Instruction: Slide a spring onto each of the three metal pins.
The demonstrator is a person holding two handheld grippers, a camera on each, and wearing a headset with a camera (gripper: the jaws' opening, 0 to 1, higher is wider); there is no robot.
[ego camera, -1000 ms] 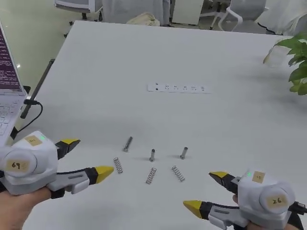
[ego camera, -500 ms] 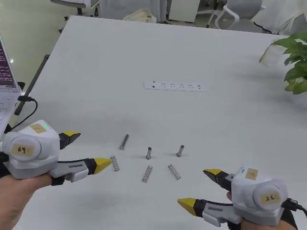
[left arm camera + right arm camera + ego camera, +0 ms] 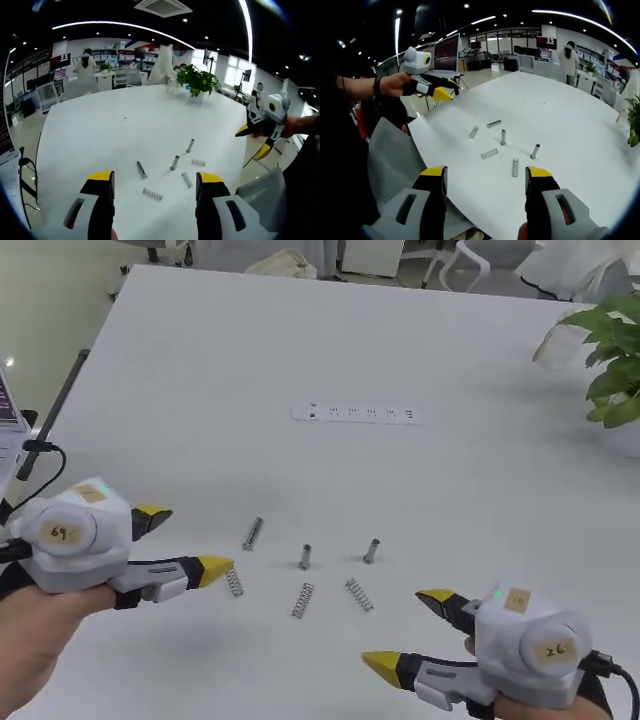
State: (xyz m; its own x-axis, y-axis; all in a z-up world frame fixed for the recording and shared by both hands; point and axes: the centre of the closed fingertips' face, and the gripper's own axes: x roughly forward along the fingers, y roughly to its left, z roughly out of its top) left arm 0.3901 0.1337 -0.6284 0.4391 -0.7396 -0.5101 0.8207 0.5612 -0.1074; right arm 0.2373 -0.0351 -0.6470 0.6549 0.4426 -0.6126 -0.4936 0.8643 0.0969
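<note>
The right gripper (image 3: 402, 628) is held at the near edge of the head view, to the right. Its yellow-tipped jaws are spread apart and nothing is caught between them. The left gripper (image 3: 190, 538) is held a little farther in, on the left. Its jaws are likewise parted and empty, and its lower tip is seen close to the left spring (image 3: 234, 583); whether the two touch cannot be told. On the white table (image 3: 200, 380), between the two grippers, three springs are laid loose in a row: the left spring, the middle spring (image 3: 302, 600) and the right spring (image 3: 358, 594), each apart from the others. Just beyond them the three metal pins are found in a matching row. The left pin (image 3: 252, 533) is laid on its side, while the middle pin (image 3: 305, 557) and the right pin (image 3: 371, 551) are stood on end. No pin carries a spring; each spring is set near its pin but clear of it. Farther along the table a white power strip (image 3: 352, 413) is set crosswise. A dark cable (image 3: 35, 448) is draped at the table's left edge. At the far right a green plant (image 3: 612, 360) is placed, well apart from the pins.
</note>
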